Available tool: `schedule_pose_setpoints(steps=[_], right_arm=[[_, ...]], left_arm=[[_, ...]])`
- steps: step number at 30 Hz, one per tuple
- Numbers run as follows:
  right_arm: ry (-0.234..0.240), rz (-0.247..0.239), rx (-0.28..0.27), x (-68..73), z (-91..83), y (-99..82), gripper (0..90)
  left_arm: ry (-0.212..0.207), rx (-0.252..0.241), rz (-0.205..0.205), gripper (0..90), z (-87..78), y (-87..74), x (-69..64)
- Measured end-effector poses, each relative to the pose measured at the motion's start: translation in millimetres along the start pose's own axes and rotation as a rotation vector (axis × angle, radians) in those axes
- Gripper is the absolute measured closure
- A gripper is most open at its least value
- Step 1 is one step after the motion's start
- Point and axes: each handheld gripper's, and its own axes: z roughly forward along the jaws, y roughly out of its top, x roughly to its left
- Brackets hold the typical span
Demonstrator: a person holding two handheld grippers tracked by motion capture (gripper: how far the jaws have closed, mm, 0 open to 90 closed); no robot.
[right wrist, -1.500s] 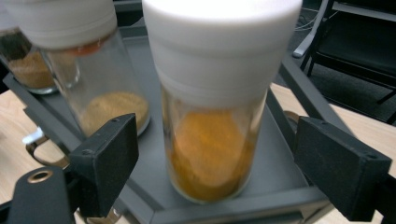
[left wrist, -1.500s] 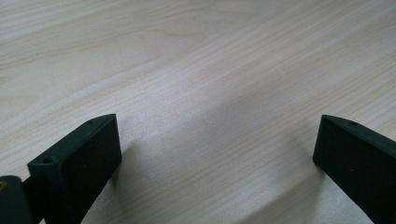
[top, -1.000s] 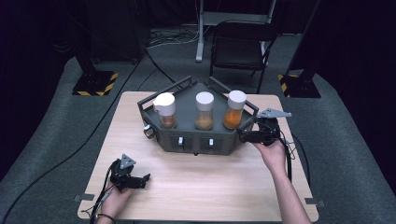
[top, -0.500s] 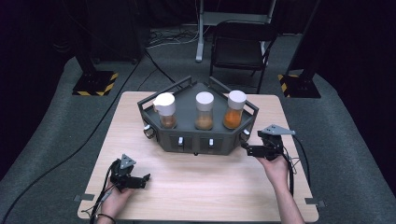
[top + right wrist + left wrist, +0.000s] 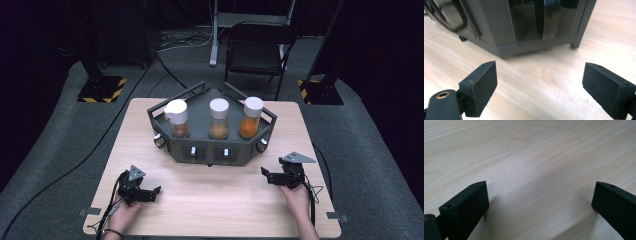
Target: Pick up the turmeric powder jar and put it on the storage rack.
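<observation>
I see a light wooden desk (image 5: 215, 200) on grey carpet (image 5: 60, 150). Behind the desk stands a black chair (image 5: 257, 55), flanked by two hazard-striped stand bases (image 5: 102, 89); beyond is darkness.

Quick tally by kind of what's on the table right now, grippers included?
Jars with white lids: 3
Dark rack holding the jars: 1
Left gripper: 1
Right gripper: 1
Total: 6
</observation>
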Motion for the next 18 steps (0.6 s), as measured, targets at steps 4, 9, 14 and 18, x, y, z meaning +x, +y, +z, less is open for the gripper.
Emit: schedule_pose_setpoints(steps=[4,9,14,18], right_arm=[[-0.001,0.015,0.018,-2.2,0.6,-11.2,11.7],[-0.005,0.025,0.039,-2.6,0.1,-22.9,11.9],[-0.003,0.036,0.063,-3.6,0.5,-33.3,11.8],[-0.005,0.037,0.076,-2.2,-2.3,-33.9,11.5]], left_arm=[[0.000,0.000,0.000,0.5,0.0,0.0,0.0],[0.000,0.000,0.000,0.5,0.0,0.0,-0.1],[0.001,0.000,-0.001,0.5,0.0,-0.1,-0.3],[0.001,0.000,-0.002,0.5,0.0,-0.1,-0.3]])
